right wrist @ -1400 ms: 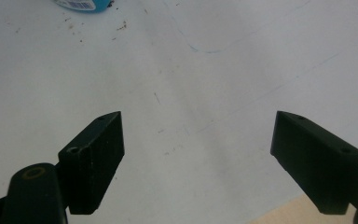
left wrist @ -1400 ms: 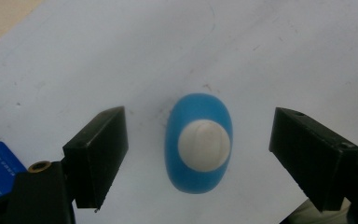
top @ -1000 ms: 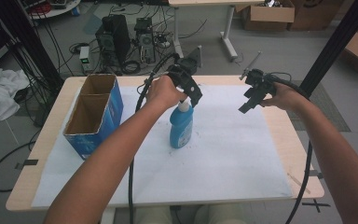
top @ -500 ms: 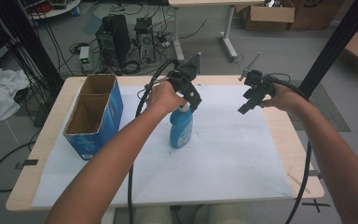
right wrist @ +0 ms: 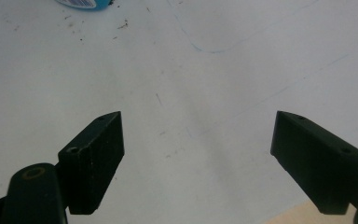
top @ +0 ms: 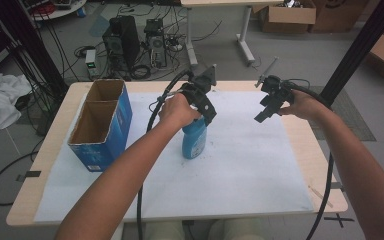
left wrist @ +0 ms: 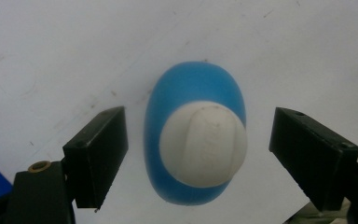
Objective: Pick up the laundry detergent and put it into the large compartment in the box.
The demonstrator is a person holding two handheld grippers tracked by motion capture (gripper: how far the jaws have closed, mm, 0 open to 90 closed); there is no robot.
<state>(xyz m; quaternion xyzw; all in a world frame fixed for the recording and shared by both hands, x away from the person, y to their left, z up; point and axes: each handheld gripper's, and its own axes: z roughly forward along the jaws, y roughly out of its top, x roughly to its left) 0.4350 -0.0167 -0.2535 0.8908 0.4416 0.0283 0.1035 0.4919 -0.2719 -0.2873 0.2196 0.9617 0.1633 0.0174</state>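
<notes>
The blue bottle (top: 194, 141) stands upright on the white paper sheet (top: 240, 165) near the middle of the table (top: 325, 172), its long axis vertical and its white cap (left wrist: 203, 144) pointing straight up into the left gripper view. Seen from above there, the bottle's body is oval, longer one way than across. The left gripper (top: 203, 102) hangs directly over the cap, pointing down, with its jaws spread wide on either side of the bottle and clear of it; neither jaw touches. The person's left forearm reaches in diagonally from the bottom edge, hand wrapped over the gripper's handle.

To the bottle's left stands a blue cardboard box (top: 100, 125) with two open compartments, well apart from it. To its right and toward the person the sheet lies bare, leaving open room.

The right gripper (top: 266, 107) is held above the sheet's far right part, tilted downward, jaws wide apart and holding nothing, with bare paper below it
</notes>
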